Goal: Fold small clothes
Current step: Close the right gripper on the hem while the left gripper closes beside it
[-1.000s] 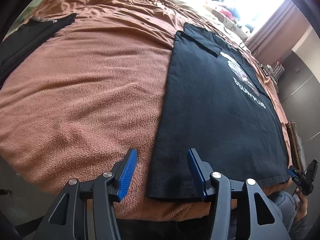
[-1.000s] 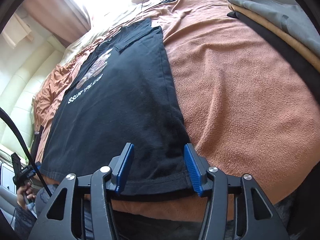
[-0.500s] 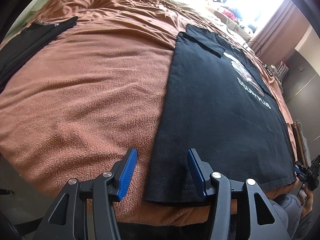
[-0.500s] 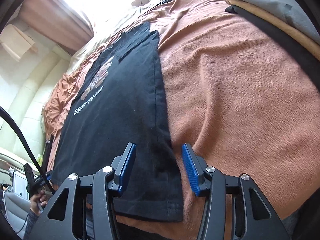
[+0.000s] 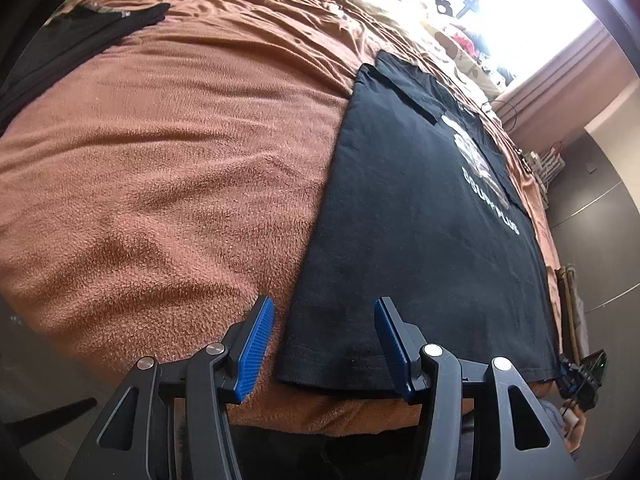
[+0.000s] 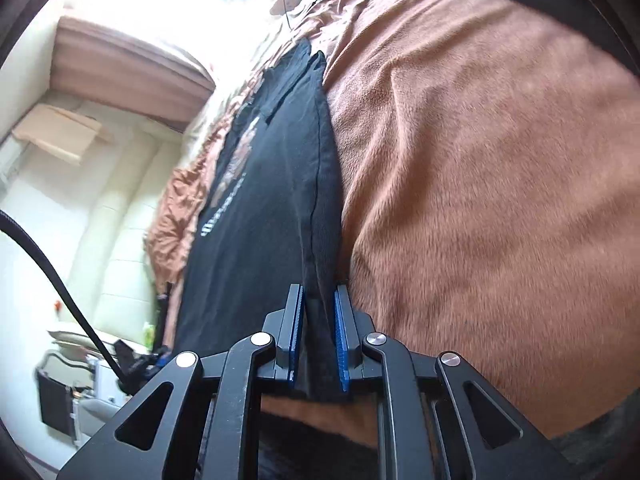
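Two grippers are on my screens, one at each lower corner of the black T-shirt, which lies flat with its print up on the brown blanket covering the bed. My left gripper has its blue-padded jaws spread wide; they straddle the shirt's near left corner at the hem, one pad over bare blanket and the other over the cloth, and I cannot tell whether they touch the fabric. My right gripper is pinching the shirt's right hem corner: the jaws are drawn close together with a fold of black cloth standing between the pads, and the shirt's right edge rises in a ridge from the blanket toward that grip. From the left wrist view I can see the other gripper small at the far right, at the shirt's opposite corner. A dark garment lies on the blanket at the far left, well apart from the shirt. Bright window light washes out the far end of the bed.
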Motion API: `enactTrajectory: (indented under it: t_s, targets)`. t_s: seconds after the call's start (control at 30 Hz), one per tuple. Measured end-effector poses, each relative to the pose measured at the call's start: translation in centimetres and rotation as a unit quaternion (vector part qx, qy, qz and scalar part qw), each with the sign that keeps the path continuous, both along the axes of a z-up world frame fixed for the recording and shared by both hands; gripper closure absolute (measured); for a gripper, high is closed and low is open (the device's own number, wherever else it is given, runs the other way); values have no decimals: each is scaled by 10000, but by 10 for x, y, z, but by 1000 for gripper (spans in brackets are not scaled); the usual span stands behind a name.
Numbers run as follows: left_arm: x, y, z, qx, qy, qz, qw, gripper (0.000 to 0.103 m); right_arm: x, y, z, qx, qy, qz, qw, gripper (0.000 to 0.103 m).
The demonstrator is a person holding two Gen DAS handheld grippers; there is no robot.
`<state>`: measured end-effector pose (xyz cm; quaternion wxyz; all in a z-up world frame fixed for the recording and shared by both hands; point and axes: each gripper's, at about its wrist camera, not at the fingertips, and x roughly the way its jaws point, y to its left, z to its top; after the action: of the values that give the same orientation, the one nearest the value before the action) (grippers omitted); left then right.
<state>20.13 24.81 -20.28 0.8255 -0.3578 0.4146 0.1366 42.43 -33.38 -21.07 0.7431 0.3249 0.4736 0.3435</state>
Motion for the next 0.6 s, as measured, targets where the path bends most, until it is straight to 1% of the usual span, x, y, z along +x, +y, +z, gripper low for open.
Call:
enactTrajectory:
  t_s: [0.2, 0.27, 0.3, 0.33, 0.37, 0.5, 0.6]
  targets:
    - [-14, 9, -3, -700, -264, 204, 9970, 48, -16, -20, -18, 542, 295, -62, 9981, 91]
    - [-19, 9, -5, -845, -323, 223, 9956, 48, -19, -19, -25, 573, 378, -47, 9976, 90]
    - [-21, 9, -5, -897, -346, 229, 9951, 48, -21, -19, -29, 597, 410, -18, 9974, 87]
    - [-23, 8, -5, -972, -383, 249, 9942, 48, -23, -18, -32, 618, 440, -8, 9971, 75]
    - [-25, 8, -5, -1033, -412, 271, 9934, 48, -23, -17, -35, 674, 438, -23, 9968, 68]
    - [-32, 8, -7, -1254, -517, 363, 9901, 47, -16, -17, -35, 673, 357, -245, 9968, 68]
    - [-36, 10, -9, -1489, -628, 491, 9856, 47, -12, -13, -28, 520, 192, -366, 9978, 68]
